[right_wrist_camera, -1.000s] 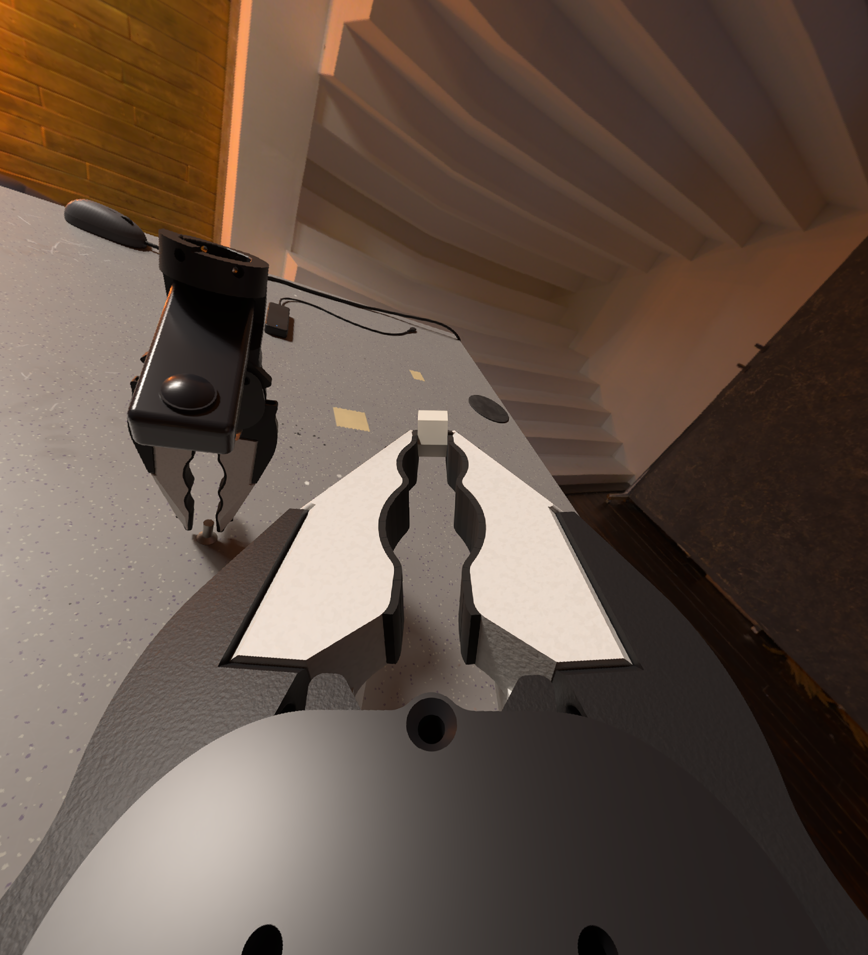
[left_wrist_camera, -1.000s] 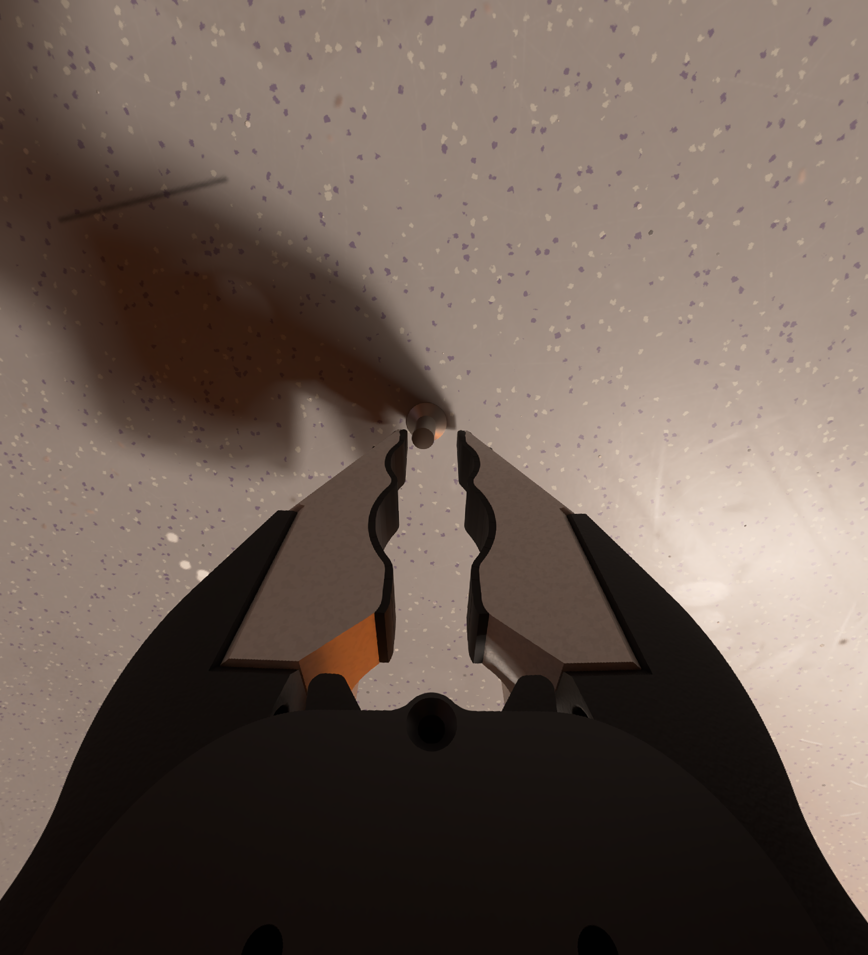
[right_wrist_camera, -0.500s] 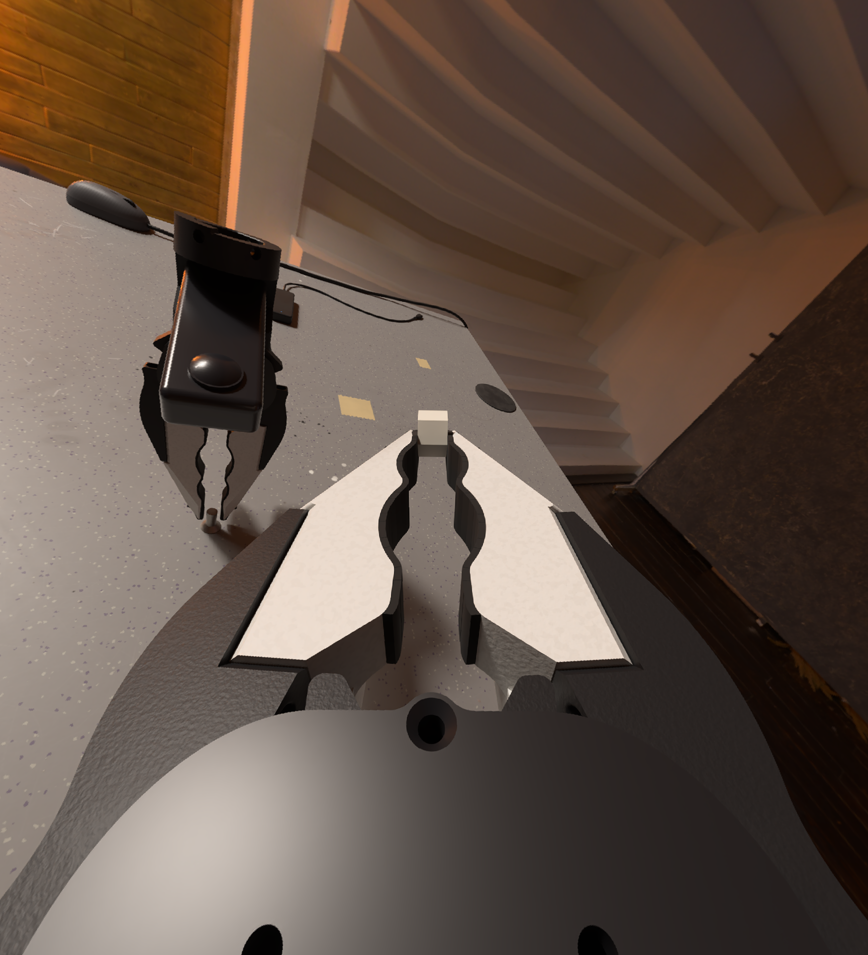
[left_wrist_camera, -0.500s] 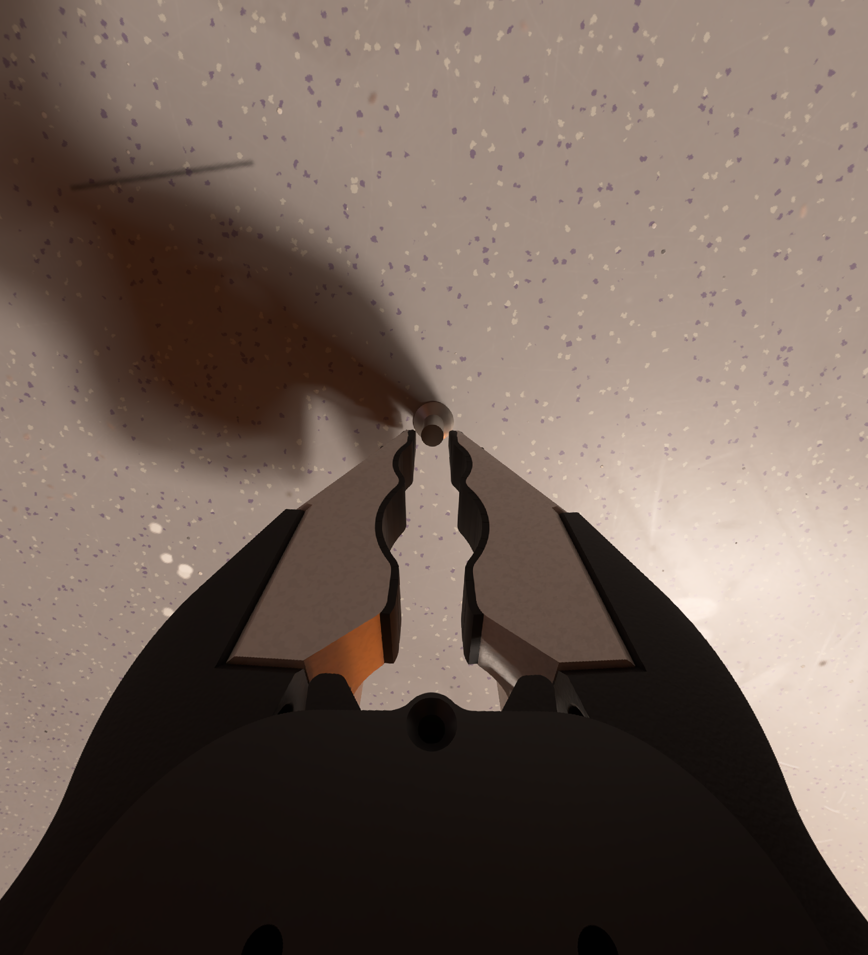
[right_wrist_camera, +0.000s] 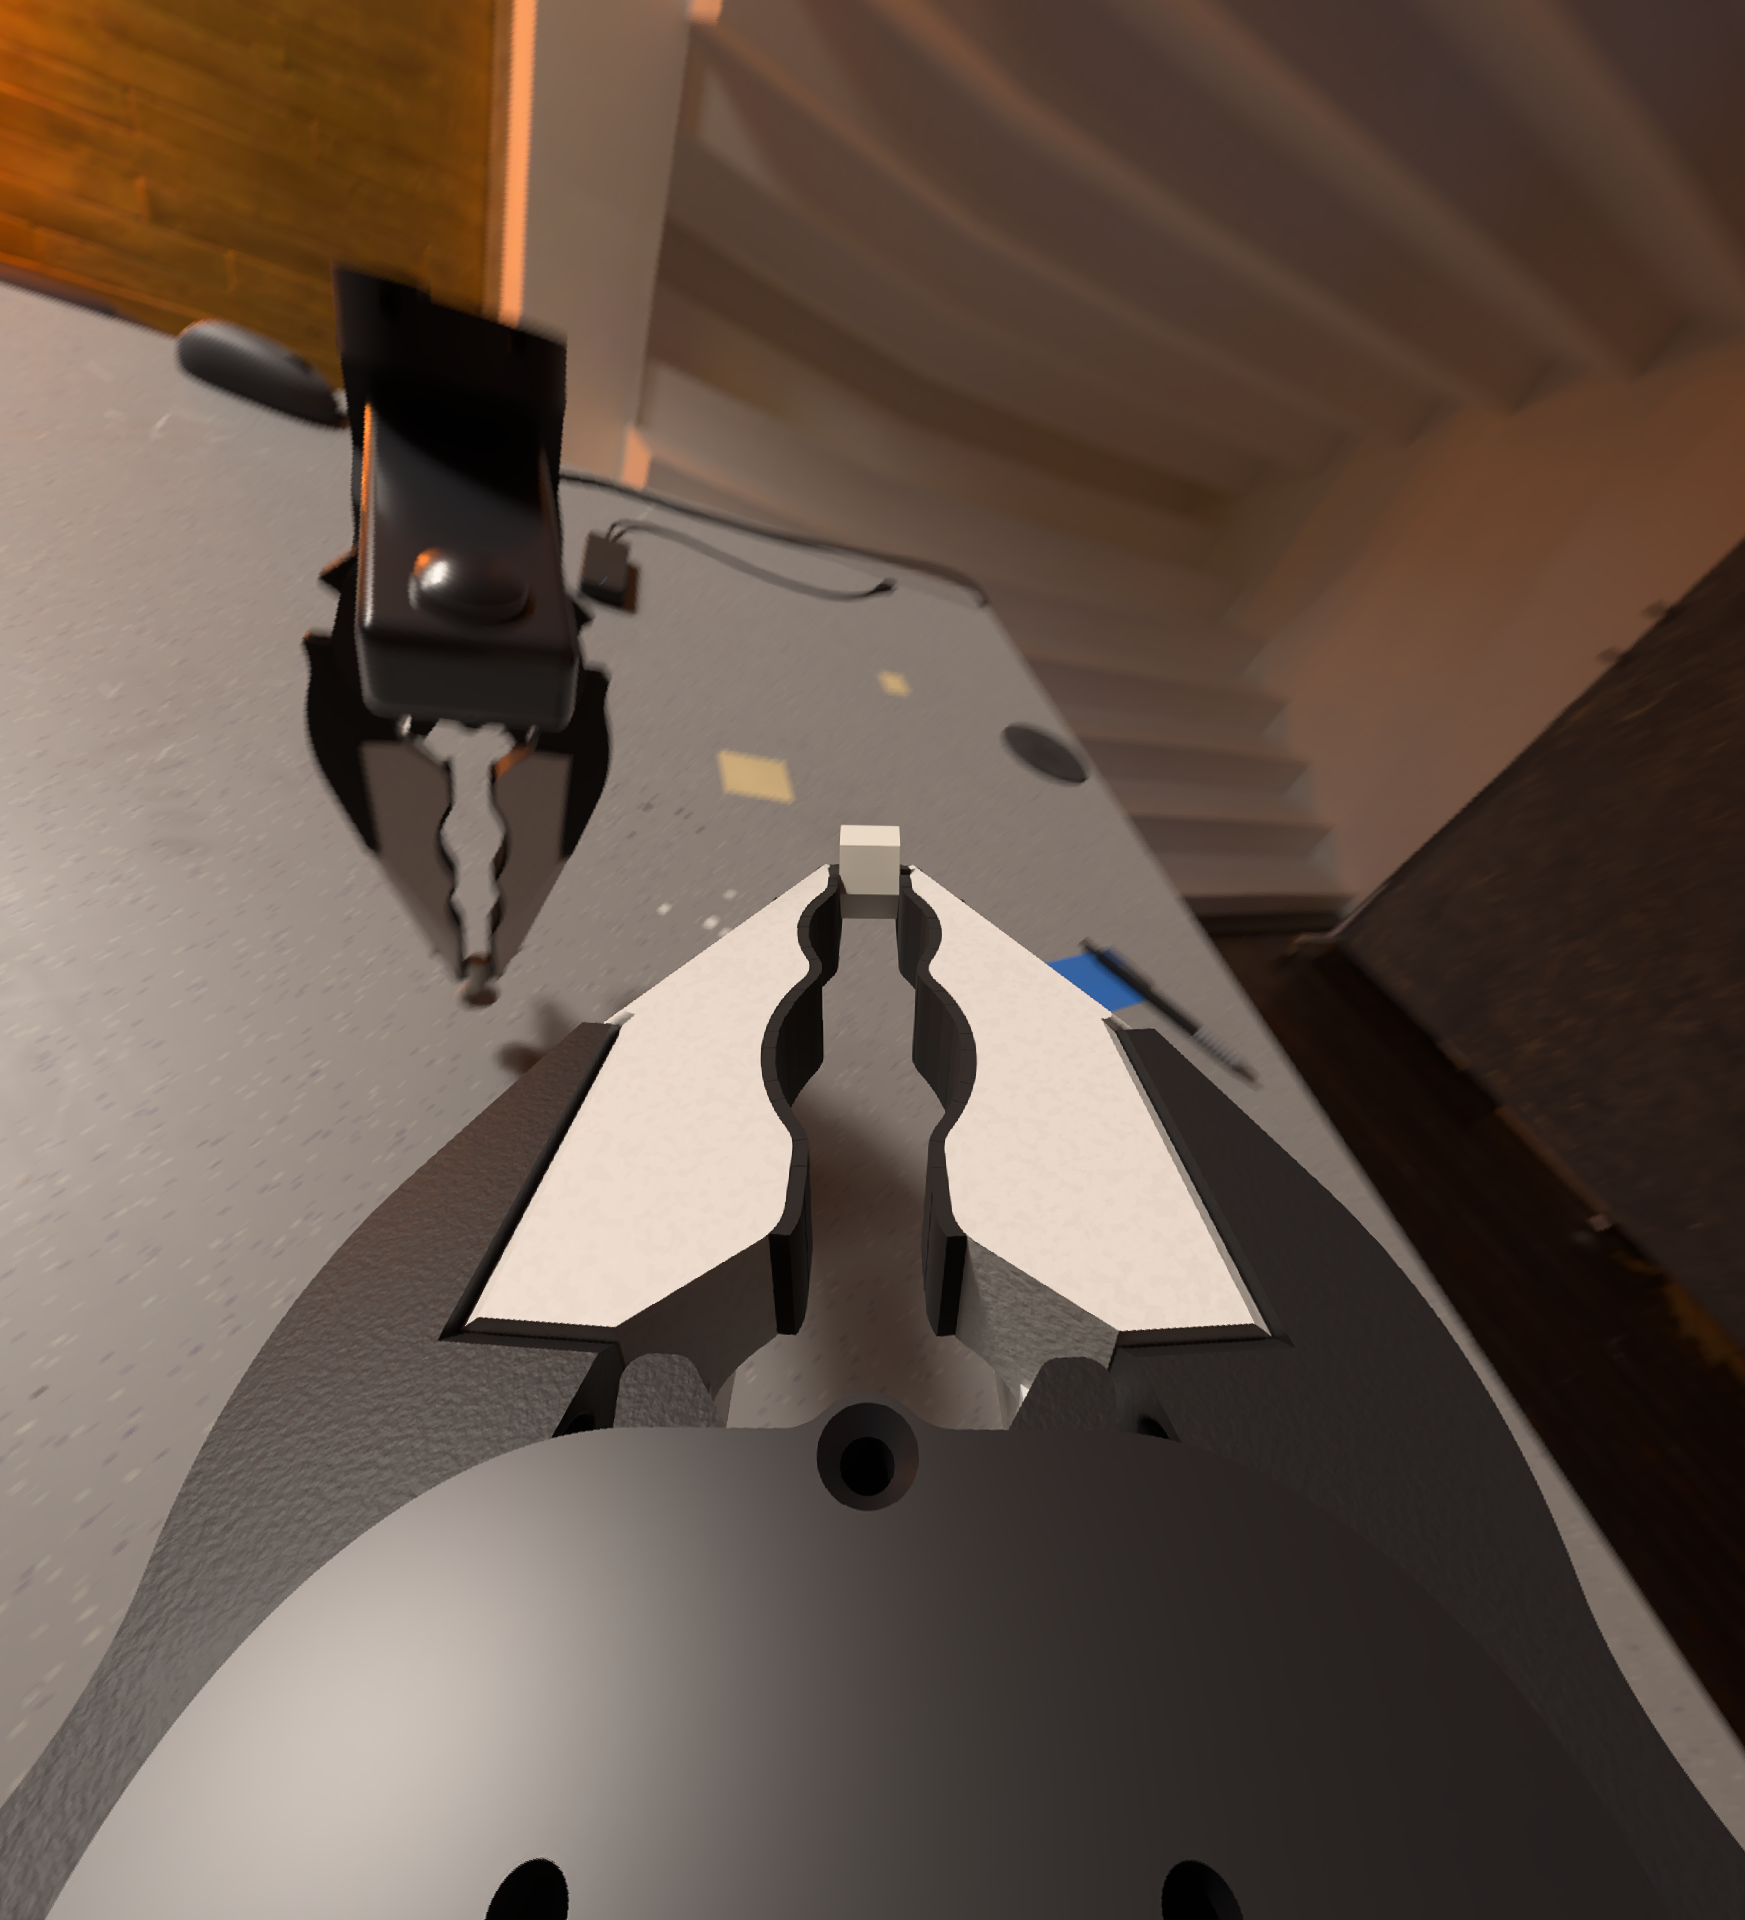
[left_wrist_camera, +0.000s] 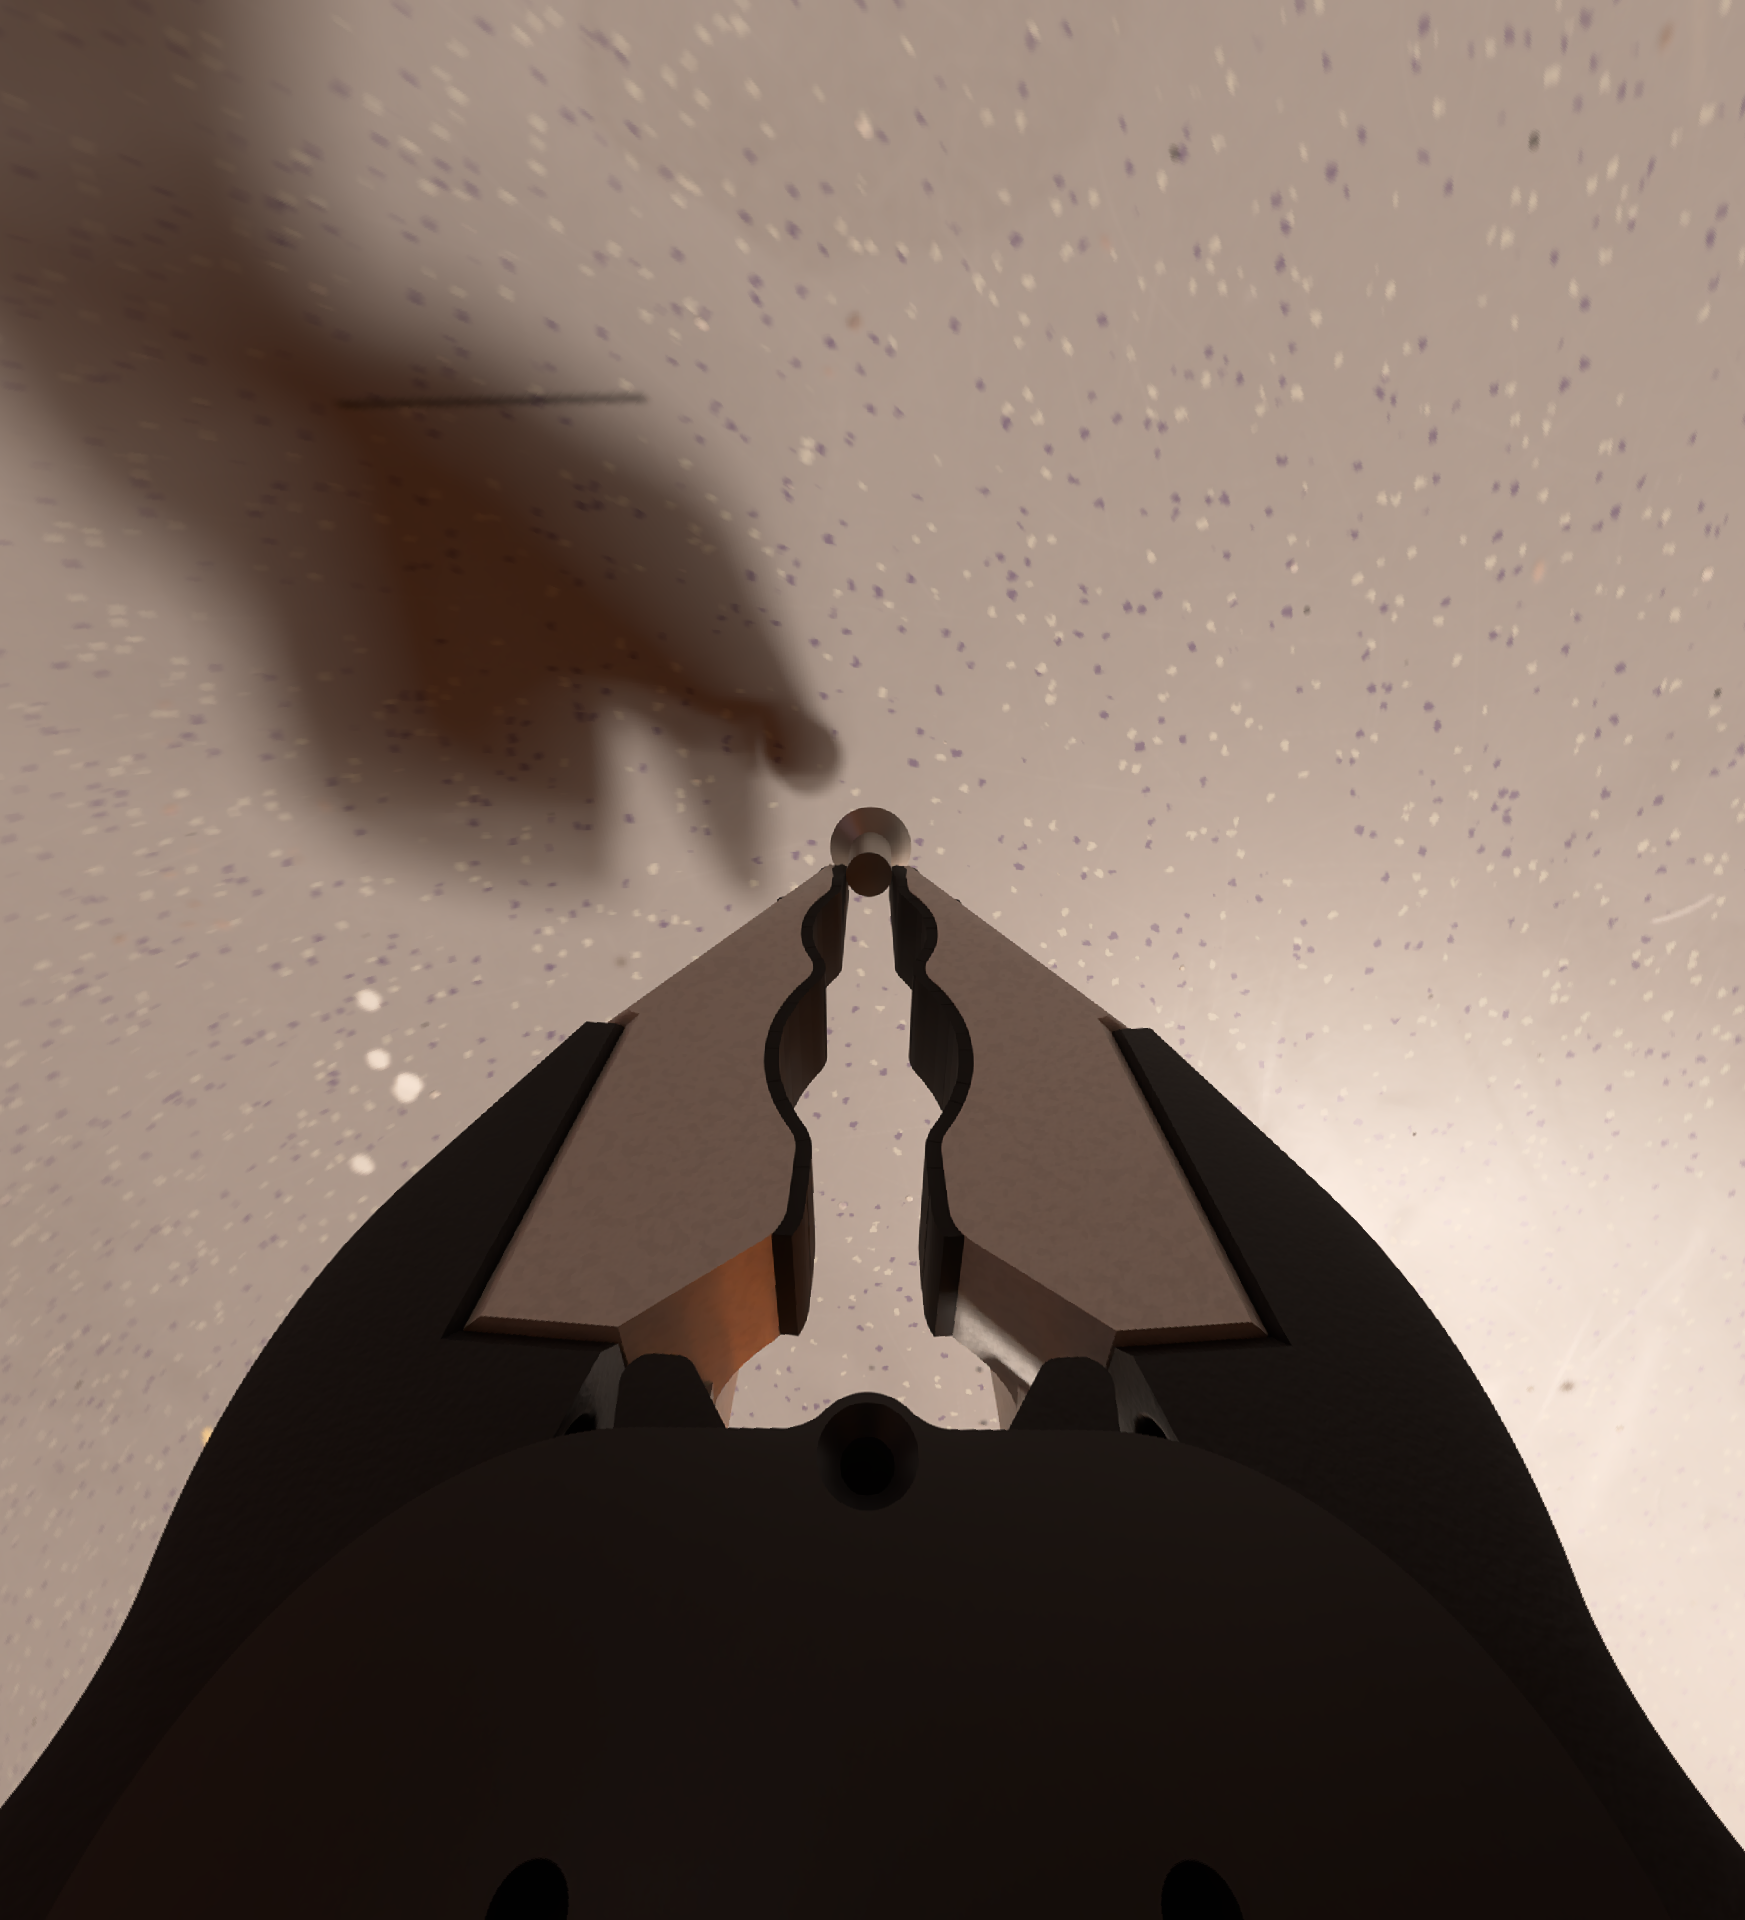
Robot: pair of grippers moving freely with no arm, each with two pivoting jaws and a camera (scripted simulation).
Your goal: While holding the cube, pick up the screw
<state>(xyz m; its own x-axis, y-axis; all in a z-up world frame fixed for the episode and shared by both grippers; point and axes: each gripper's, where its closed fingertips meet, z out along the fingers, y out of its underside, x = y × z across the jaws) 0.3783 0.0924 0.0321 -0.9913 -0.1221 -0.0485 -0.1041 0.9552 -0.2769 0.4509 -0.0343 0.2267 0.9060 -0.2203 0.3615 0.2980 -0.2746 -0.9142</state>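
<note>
My left gripper [left_wrist_camera: 869,878] is shut on a small grey screw [left_wrist_camera: 869,847] at its fingertips and holds it above the speckled tabletop [left_wrist_camera: 1263,520]; its shadow lies apart from it on the surface. In the right wrist view the left gripper [right_wrist_camera: 478,961] hangs above the table with the screw [right_wrist_camera: 478,977] at its tips. My right gripper [right_wrist_camera: 869,883] is shut on a small white cube [right_wrist_camera: 869,857], held above the table.
A blue card with a black pen [right_wrist_camera: 1169,1003] lies near the table's right edge. Yellow patches [right_wrist_camera: 754,774], a dark round grommet [right_wrist_camera: 1044,753], a black mouse [right_wrist_camera: 244,369] and a cable with a small box [right_wrist_camera: 610,569] lie farther off. Stairs rise beyond the table.
My left gripper closed on the screw and lifted it off the table; its shadow now separates from the tips. My right gripper kept the cube and the view shifted slightly.
</note>
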